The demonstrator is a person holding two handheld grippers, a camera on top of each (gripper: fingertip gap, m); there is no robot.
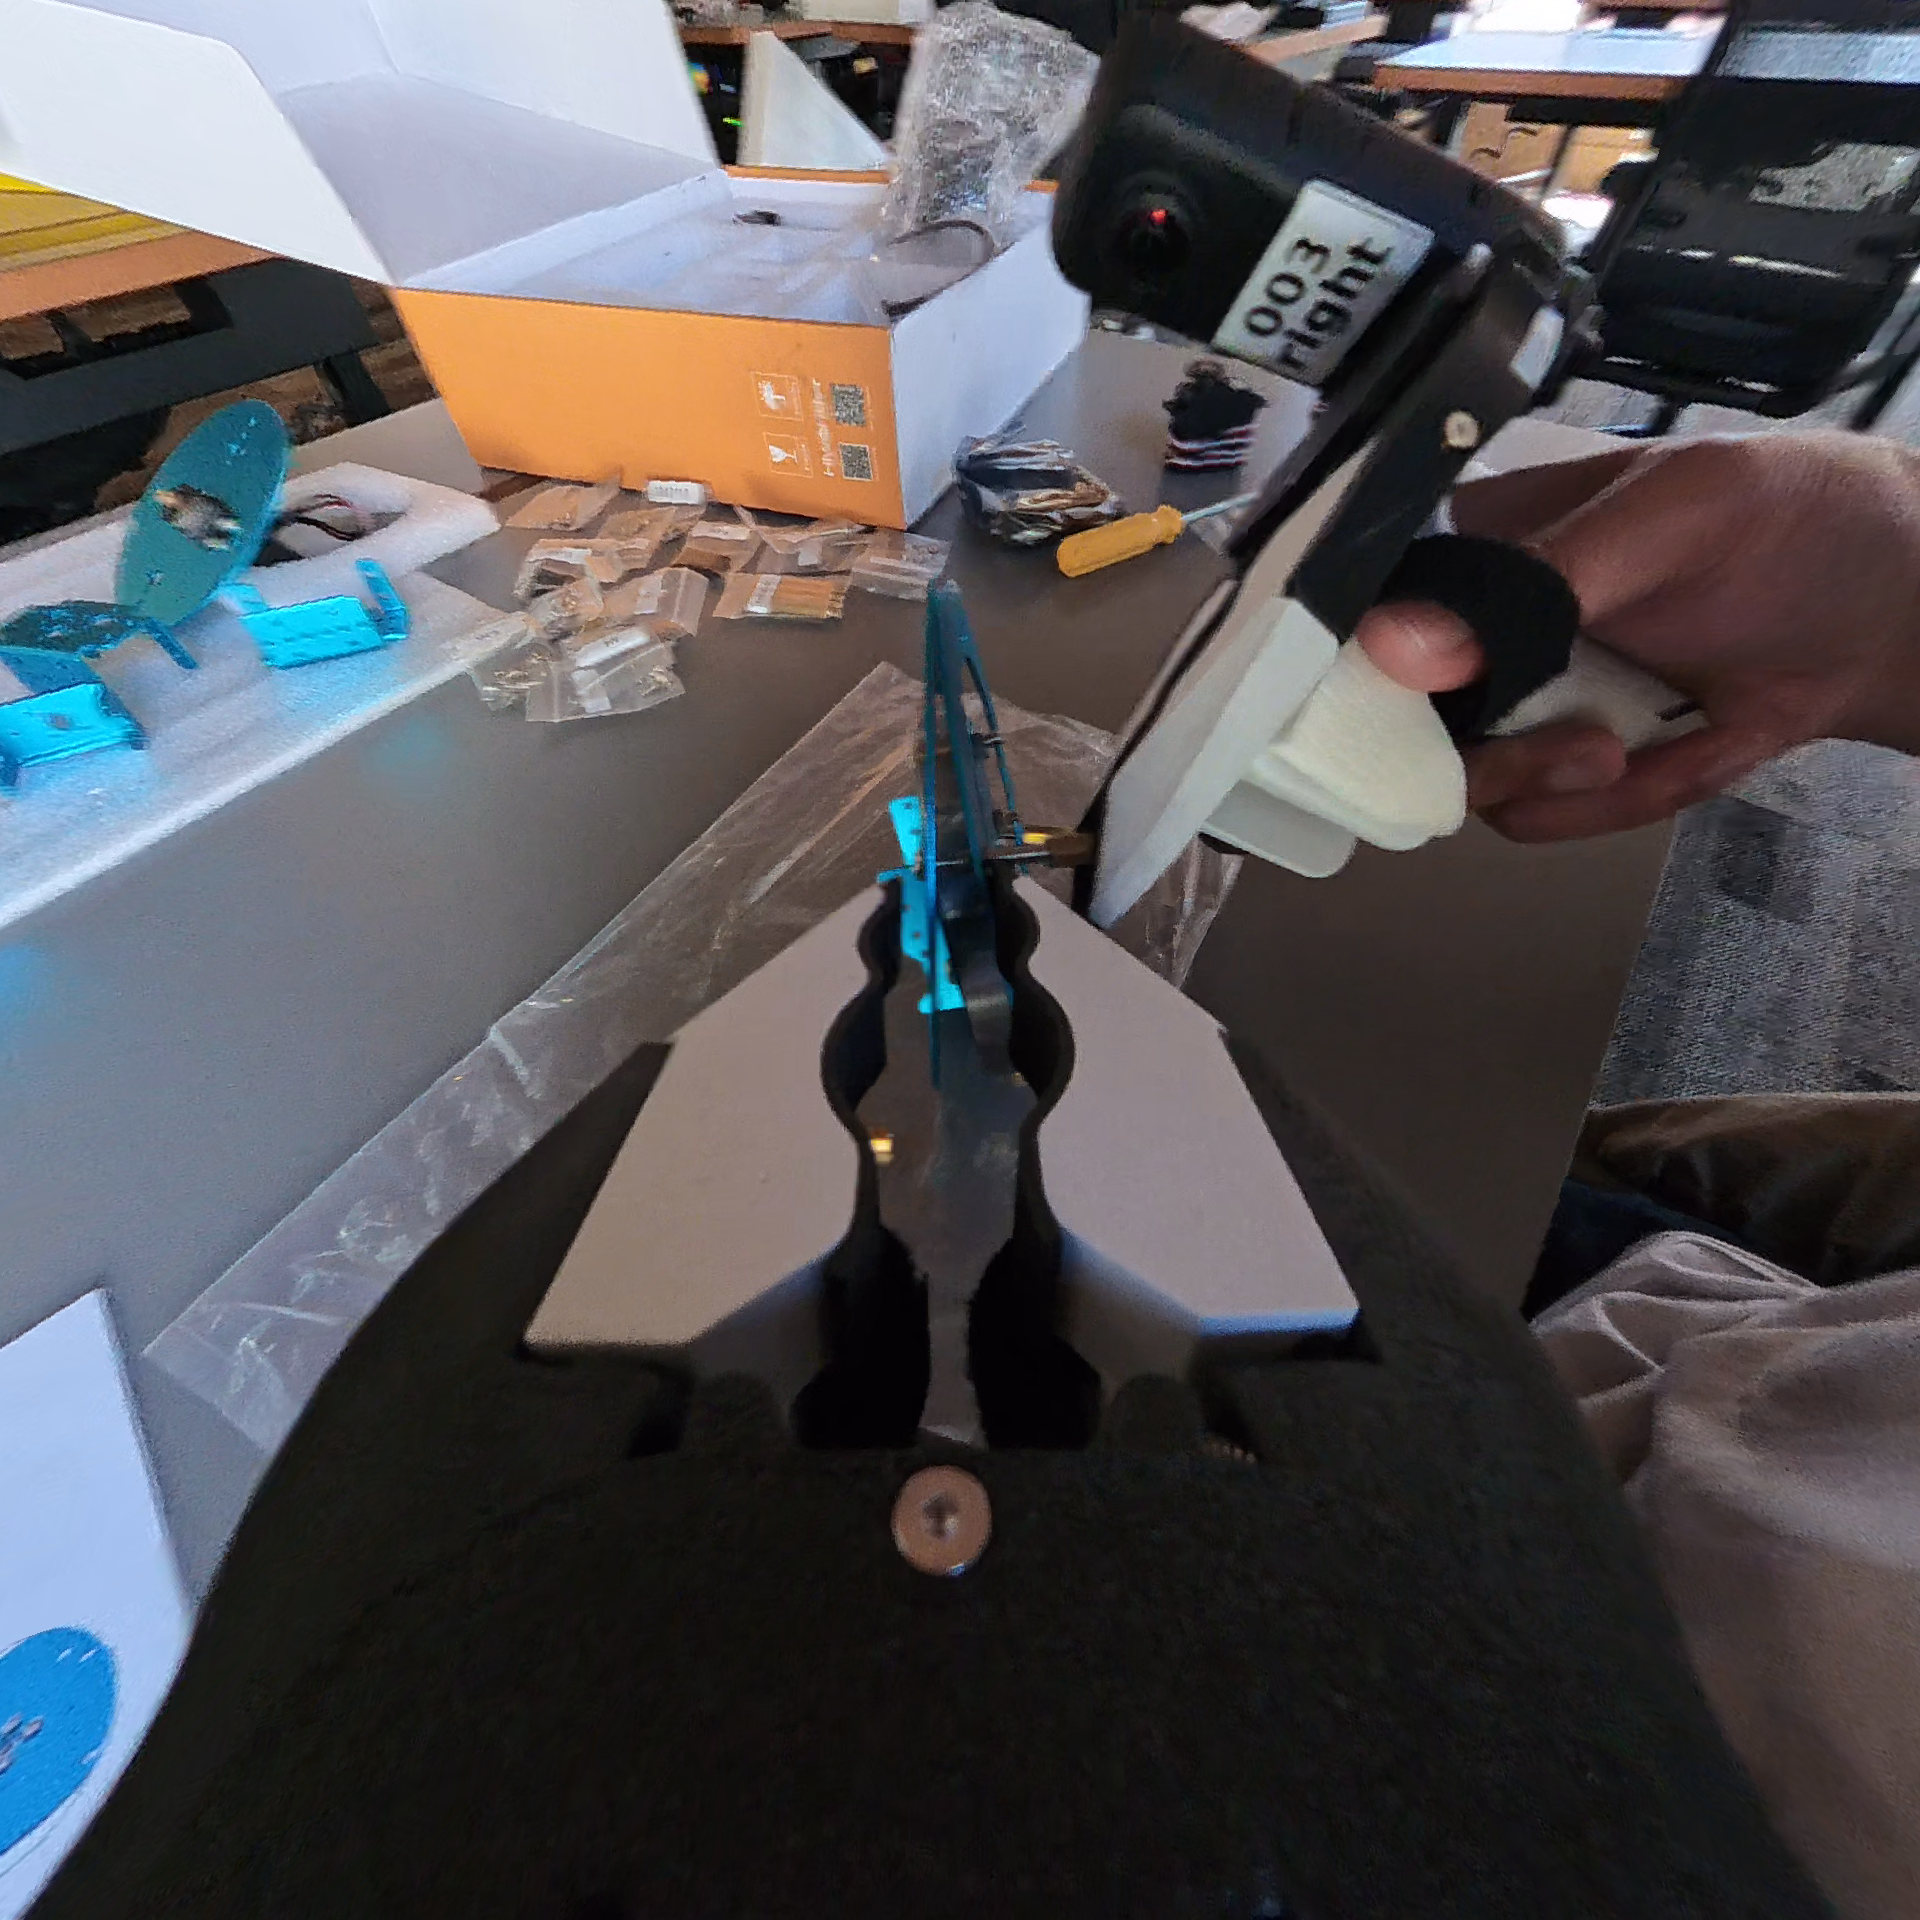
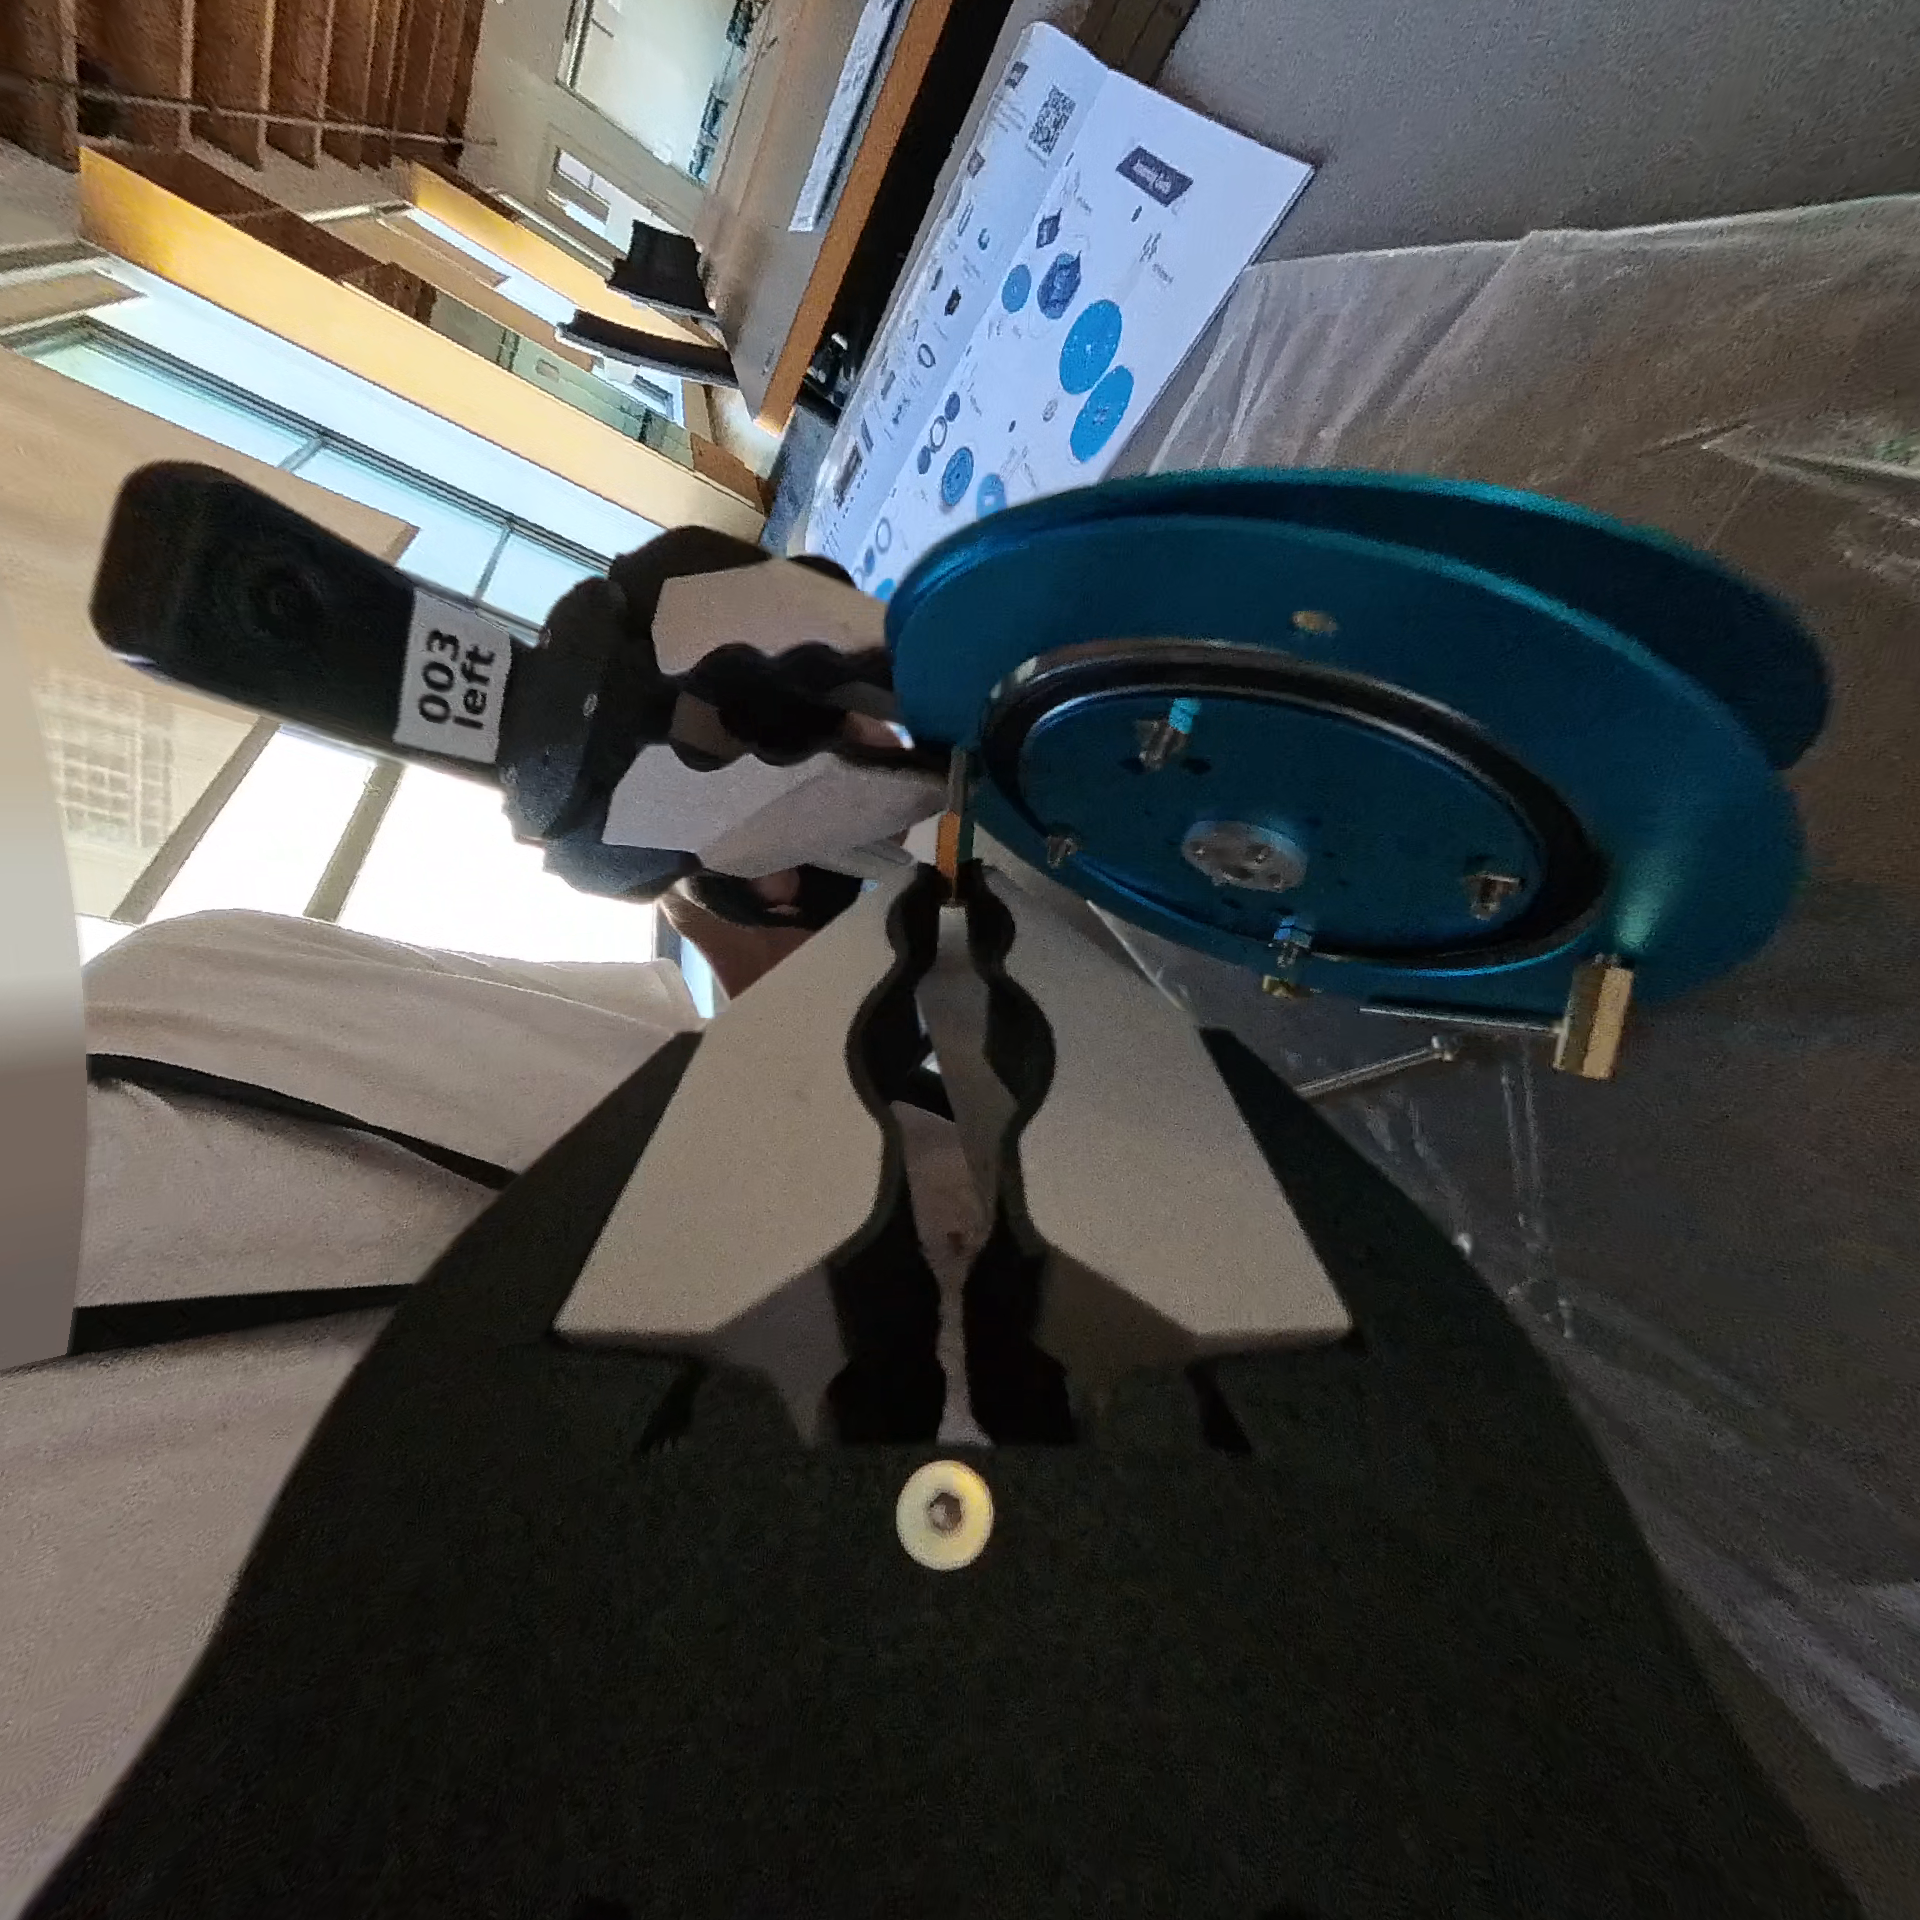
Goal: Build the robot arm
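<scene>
A blue metal disc assembly, two round plates with a black ring and brass standoffs, is held upright above a clear plastic sheet. My left gripper is shut on the assembly's edge, which shows edge-on in the left wrist view. My right gripper is shut on a small brass standoff at the disc's face. It shows in the left wrist view coming in from the right, with the standoff at its tips. The left gripper also shows in the right wrist view.
An open orange and white box stands at the back. Small bags of screws, a yellow screwdriver and blue metal parts on white foam lie on the grey table. A printed sheet lies beside the plastic.
</scene>
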